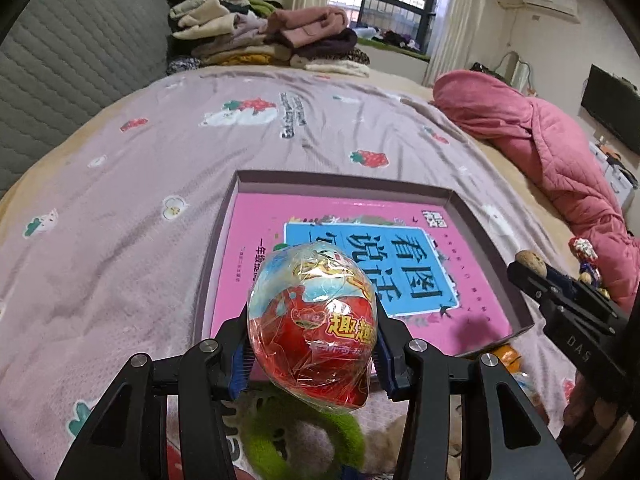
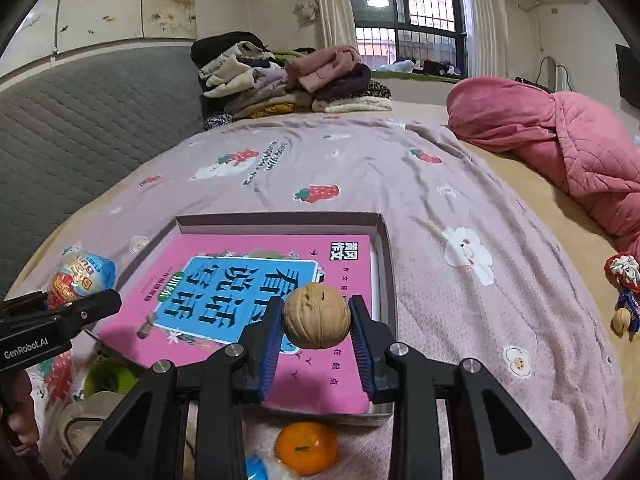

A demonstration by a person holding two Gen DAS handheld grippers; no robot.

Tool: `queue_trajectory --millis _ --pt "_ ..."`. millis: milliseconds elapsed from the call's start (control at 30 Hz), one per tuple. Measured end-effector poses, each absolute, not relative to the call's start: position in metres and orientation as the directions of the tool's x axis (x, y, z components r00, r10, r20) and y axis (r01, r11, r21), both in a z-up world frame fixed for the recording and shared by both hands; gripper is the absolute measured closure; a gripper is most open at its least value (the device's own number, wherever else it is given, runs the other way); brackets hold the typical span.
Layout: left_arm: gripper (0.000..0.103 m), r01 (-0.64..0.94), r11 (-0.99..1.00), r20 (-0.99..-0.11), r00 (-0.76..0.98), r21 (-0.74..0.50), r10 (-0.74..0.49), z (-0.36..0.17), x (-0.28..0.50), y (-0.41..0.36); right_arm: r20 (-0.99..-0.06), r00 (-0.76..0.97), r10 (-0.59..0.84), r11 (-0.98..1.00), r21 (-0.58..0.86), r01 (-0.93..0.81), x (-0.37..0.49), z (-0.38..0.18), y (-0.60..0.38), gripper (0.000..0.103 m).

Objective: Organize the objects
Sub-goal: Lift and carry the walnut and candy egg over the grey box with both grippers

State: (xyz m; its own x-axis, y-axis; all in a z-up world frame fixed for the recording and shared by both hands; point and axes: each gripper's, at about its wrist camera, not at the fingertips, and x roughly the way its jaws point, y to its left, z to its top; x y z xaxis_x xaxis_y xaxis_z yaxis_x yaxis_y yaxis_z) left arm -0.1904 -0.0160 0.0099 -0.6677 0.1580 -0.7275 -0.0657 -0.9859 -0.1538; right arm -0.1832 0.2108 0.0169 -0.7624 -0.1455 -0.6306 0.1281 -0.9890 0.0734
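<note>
My left gripper [image 1: 314,334] is shut on a foil-wrapped toy egg [image 1: 312,320], red and blue, held above the near edge of a shallow box [image 1: 344,186]. A pink book [image 1: 256,248] lies flat in the box. My right gripper [image 2: 316,320] is shut on a walnut [image 2: 317,316], held over the book [image 2: 224,320] inside the box [image 2: 386,248]. The right gripper shows at the right of the left wrist view [image 1: 532,268]. The left gripper with the egg [image 2: 82,278] shows at the left of the right wrist view.
The box sits on a bed with a pink strawberry sheet [image 2: 420,184]. A tangerine [image 2: 306,446] lies below the box. A green fuzzy ring [image 1: 288,436] lies under my left gripper. Another walnut [image 2: 621,320] and wrapped sweets [image 2: 622,272] lie at right. Folded clothes [image 1: 256,28] and a pink quilt [image 1: 540,132] lie behind.
</note>
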Motion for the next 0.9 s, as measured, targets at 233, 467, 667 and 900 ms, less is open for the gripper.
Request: queue_trajectory --millis 233,467,667,900 --pt "0.053 -0.049 -0.977 -0.782 -0.592 -0.207 0.195 -0.018 -0.204 -0.026 -0.667 -0.731 -0.143 -0.988 0.061 0.138 -0.196 0.001 0.207 0.070" --pt "0.053 -0.048 -0.970 -0.787 -0.576 -0.238 0.222 -0.031 -0.210 -0.026 -0.719 -0.685 -0.118 -0.991 0.044 0.125 -0.204 -0.018 0.210 0.070" --pt "0.053 -0.046 -0.978 -0.800 -0.569 -0.204 0.193 -0.034 -0.214 -0.018 -0.748 -0.654 -0.111 -0.991 0.030 0.133 -0.209 -0.029 0.209 0.070" --pt "0.053 -0.046 -0.982 -0.803 -0.569 -0.181 0.175 -0.034 -0.214 -0.017 -0.752 -0.652 -0.099 -0.990 0.008 0.141 -0.209 -0.032 0.203 0.070"
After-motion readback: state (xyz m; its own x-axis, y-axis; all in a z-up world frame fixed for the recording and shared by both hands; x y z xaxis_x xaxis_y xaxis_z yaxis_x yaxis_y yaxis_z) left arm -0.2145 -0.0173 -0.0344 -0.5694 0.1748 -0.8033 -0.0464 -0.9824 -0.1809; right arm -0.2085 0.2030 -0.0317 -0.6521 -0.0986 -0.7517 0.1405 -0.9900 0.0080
